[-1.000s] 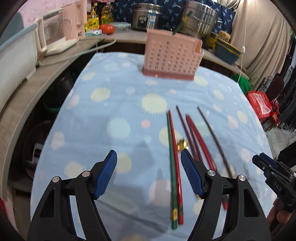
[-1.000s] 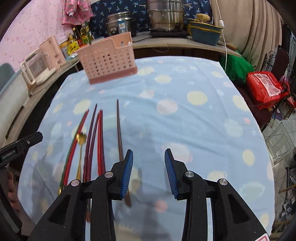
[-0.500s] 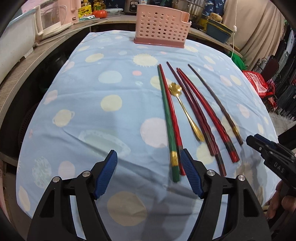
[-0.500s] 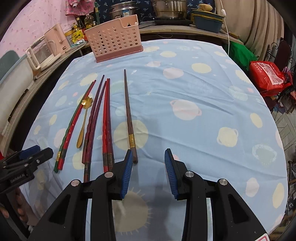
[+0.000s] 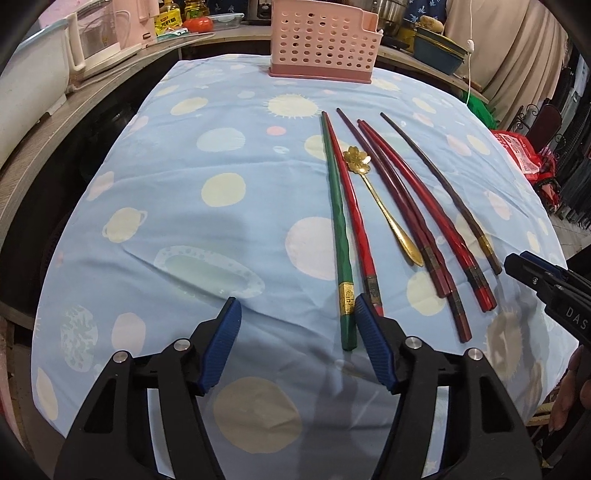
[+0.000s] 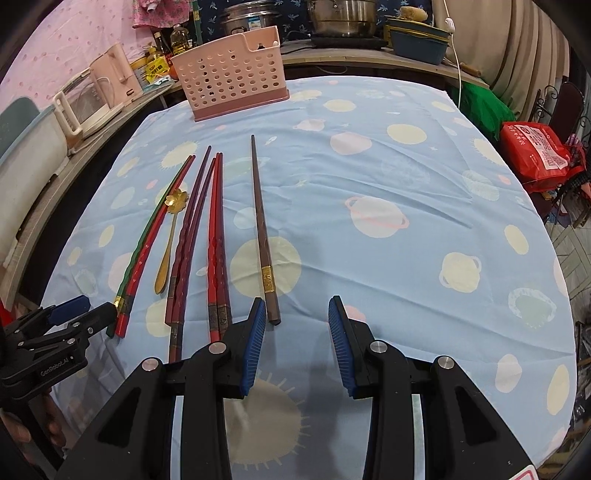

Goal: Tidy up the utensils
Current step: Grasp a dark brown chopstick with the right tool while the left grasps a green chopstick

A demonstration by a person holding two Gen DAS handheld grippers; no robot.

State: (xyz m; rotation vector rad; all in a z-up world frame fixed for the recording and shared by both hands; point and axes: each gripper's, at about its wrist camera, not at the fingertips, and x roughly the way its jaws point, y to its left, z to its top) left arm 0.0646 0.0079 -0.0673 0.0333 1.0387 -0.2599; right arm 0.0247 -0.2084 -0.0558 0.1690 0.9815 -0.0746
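Bare tablecloth (image 6: 406, 177) right of the chopsticks (image 6: 216, 236), pink basket (image 6: 231, 86) blocking the far edge

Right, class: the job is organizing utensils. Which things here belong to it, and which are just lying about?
Belong to the job:
green chopstick
red chopsticks
brown chopstick
gold spoon
pink basket

Just lying about:
kettle
steel pots
red bag

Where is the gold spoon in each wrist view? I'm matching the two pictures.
Left wrist view: gold spoon, right of centre, between the red-and-green chopsticks and the dark red ones.
Right wrist view: gold spoon, left side, same neighbours.
Shared landmark: pink basket at the table's far end.
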